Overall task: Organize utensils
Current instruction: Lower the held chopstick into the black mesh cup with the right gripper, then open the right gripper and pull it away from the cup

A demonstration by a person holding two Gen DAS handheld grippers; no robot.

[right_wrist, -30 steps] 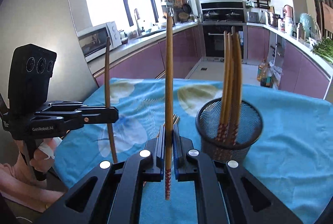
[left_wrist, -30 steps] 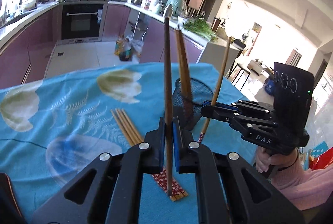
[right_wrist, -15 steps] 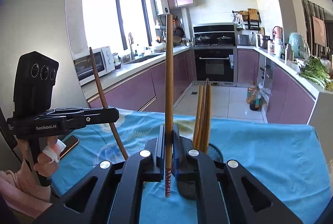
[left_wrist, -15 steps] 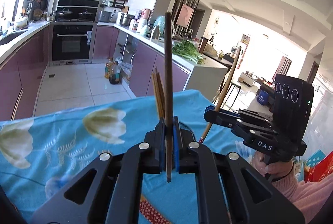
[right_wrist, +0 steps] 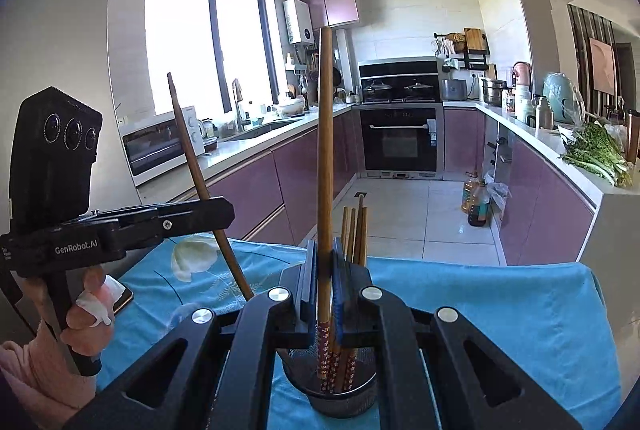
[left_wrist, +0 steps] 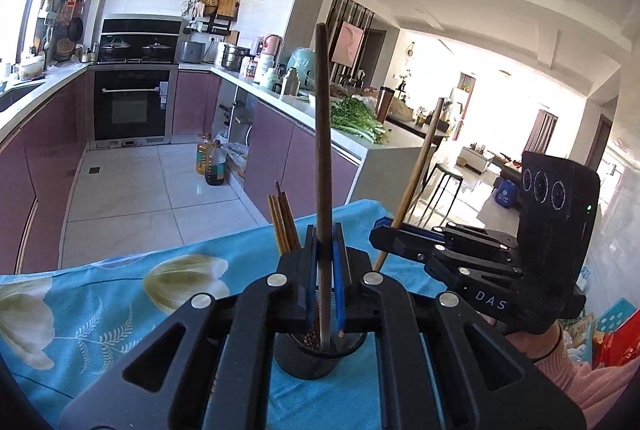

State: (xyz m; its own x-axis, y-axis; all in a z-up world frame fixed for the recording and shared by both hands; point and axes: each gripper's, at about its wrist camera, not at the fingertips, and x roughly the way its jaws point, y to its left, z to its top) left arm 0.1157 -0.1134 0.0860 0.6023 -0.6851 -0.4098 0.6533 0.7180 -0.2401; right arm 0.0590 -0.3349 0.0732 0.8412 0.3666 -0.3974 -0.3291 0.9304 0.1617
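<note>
We clamp dark chopstick (left_wrist: 323, 158) in left gripper (left_wrist: 324, 262), long axis upright, lower tip over mesh holder (left_wrist: 316, 358). Right gripper (right_wrist: 325, 270) clenches lighter chopstick (right_wrist: 325, 150), upright, patterned end down inside holder on blue tablecloth (right_wrist: 500, 314).

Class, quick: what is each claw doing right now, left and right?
Left claw: shut on a dark chopstick.
Right claw: shut on a lighter chopstick, above the mesh holder.

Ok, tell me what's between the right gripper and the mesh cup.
Only its own chopstick: in the right wrist view its patterned end hangs from the right gripper into the mesh cup.
</note>
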